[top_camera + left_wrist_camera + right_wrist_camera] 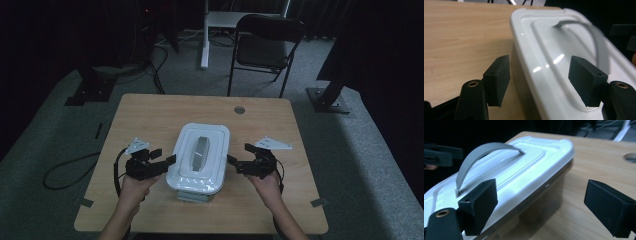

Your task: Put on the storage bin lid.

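White-lidded container [199, 159] at centre of wooden bench [150, 112], grey arched handle [199, 152] along lid top. Left gripper [169, 161] at container's left edge, jaws parted, lid rim between them, pads not pressing. Right gripper [235, 161] at container's right edge, jaws spread wide, one over lid edge, other out over bench; nothing gripped. Black chair [265, 45] beyond bench.

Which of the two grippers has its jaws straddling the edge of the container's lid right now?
Both do: the left gripper and the right gripper each straddle a long edge of the white lid, jaws open, pads not pressing.
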{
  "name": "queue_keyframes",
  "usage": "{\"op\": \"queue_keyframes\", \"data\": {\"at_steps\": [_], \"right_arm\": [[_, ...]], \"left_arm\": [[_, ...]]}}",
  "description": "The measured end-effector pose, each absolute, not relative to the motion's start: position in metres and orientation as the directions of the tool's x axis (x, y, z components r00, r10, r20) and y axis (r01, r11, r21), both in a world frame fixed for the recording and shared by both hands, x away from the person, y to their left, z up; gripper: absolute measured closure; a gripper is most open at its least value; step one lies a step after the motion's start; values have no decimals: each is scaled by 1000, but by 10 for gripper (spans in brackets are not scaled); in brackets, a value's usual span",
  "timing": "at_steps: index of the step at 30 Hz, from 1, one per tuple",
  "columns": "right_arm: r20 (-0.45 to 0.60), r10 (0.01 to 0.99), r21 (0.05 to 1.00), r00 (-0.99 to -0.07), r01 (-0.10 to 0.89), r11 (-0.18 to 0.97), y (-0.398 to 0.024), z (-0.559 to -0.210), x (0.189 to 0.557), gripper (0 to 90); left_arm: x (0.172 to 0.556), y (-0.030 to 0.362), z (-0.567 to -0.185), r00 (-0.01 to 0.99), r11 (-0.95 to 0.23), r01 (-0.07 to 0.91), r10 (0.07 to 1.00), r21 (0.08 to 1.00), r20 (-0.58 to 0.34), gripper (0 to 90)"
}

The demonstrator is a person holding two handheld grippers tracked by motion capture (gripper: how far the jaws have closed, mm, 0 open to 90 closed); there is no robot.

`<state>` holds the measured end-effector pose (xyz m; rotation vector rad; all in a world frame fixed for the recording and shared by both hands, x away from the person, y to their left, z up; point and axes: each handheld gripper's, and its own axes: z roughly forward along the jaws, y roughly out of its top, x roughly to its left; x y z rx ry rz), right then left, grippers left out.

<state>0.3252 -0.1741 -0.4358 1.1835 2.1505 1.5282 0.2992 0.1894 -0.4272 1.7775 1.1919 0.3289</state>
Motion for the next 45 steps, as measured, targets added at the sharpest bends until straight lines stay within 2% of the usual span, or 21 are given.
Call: {"op": "queue_keyframes", "data": {"at_steps": [9,21,26,30,32,35,37,39,41,45], "right_arm": [[270,730,851,-628,511,124,-167,-447,337,109],[264,726,844,-635,517,146,-164,-460,333,114],[287,694,837,-661,525,154,-162,-459,334,112],[264,672,850,-692,496,177,-154,-454,331,111],[220,688,866,-691,463,187,-154,-449,330,111],[214,704,887,-677,436,150,-161,-442,330,111],[214,709,891,-672,431,140,-164,-441,330,111],[190,741,908,-644,403,117,-174,-435,329,111],[173,761,909,-625,399,121,-181,-434,330,111],[157,792,907,-590,404,121,-196,-437,330,111]], "left_arm": [[307,185,-445,496,-115,611,827,783,-266,352],[307,187,-449,520,-137,569,824,811,-226,353],[308,187,-448,529,-145,570,818,809,-226,353],[308,185,-443,524,-154,566,825,810,-210,351],[307,186,-440,523,-151,557,828,817,-204,290],[304,189,-434,522,-148,535,832,832,-188,275],[303,190,-433,527,-144,525,829,839,-188,191],[301,194,-433,521,-155,500,839,852,-153,185],[302,196,-435,517,-181,495,847,850,-121,107],[302,200,-441,509,-199,489,856,849,-92,98]]}}
